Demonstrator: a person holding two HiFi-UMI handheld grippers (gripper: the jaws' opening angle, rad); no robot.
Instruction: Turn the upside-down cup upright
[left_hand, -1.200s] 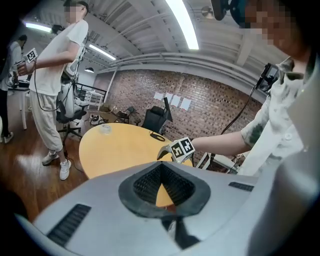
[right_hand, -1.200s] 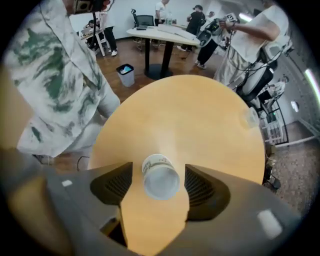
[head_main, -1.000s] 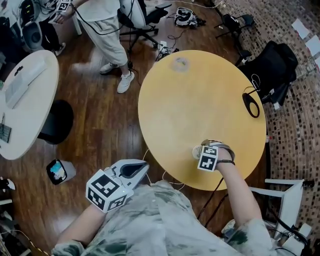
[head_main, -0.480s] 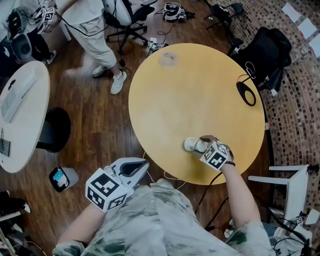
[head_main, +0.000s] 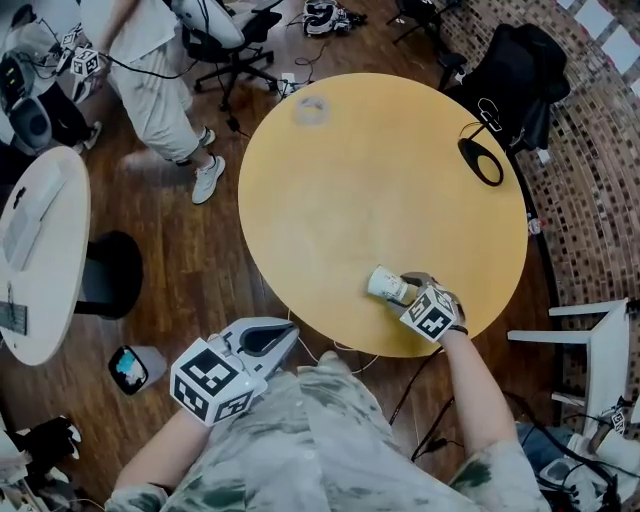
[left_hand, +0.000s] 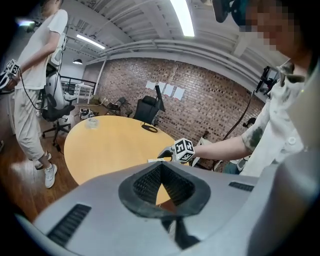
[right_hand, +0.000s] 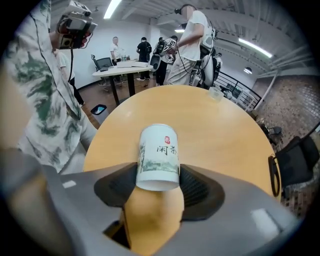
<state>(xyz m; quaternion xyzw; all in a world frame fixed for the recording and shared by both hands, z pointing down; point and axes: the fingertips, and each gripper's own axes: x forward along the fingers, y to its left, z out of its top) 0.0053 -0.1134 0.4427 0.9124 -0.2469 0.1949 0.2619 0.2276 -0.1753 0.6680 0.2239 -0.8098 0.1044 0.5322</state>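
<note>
A white paper cup is gripped by the right tongs, one black pad pressed against each side of its wall. The jaws have just been closing, with the cup between them. In the head view the cup is seen tipped almost onto its side above the round yellow tabletop, near the edge closest to the person. Its long axis runs out from the tongs toward the left of that view and slightly away from the person. Whether it touches the tabletop cannot be told.

In the right gripper view the cup's long axis is lined up with the jaws, and one end is turned toward the camera. Which end is the mouth cannot be made out.

Two dark Chinese characters, seemingly 闲茶, are printed on the wall under a small red seal that is too small to read. Their tops are turned toward the far end of the cup. A grey-green landscape drawing is printed to their left.

The left tongs are held off the tabletop, beside the person's body, closed at the tips with nothing between them.
</note>
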